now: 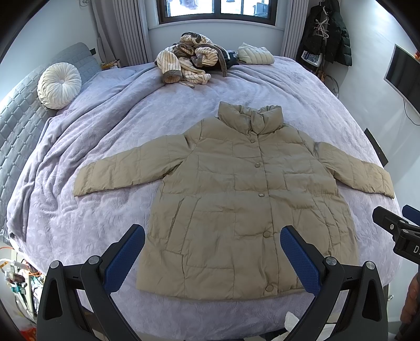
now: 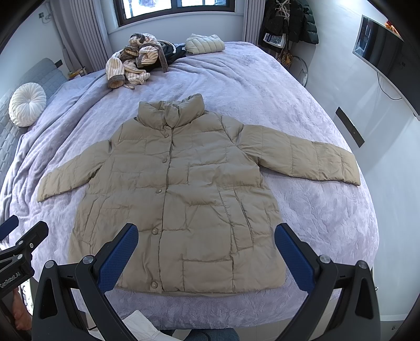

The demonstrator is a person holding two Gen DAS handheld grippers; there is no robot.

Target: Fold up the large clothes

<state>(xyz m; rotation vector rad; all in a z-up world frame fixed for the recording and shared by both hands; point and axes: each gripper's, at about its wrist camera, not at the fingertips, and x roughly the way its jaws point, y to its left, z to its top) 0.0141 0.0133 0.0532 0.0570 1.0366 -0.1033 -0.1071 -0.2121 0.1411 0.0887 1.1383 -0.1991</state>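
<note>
One quilted, puffy beige jacket point(image 1: 236, 199) lies flat on plush bedspread point(image 1: 105, 126).

I see the puffer jacket point(image 1: 236, 199) spread flat on the bed point(image 1: 105, 131), front up, collar toward the window point(image 1: 218, 10), hem nearest me, sleeves out to either side. Behind it, at the far edge of the bed, sits a heap of striped clothes point(image 1: 186, 63), with a folded jacket point(image 1: 256, 55) just to its right. A round cushion point(image 1: 59, 85) leans on the headboard point(image 1: 18, 126) at far left. My left tool point(image 1: 212, 257) and right tool point(image 2: 206, 254) hover over the hem, side by side.
</note>
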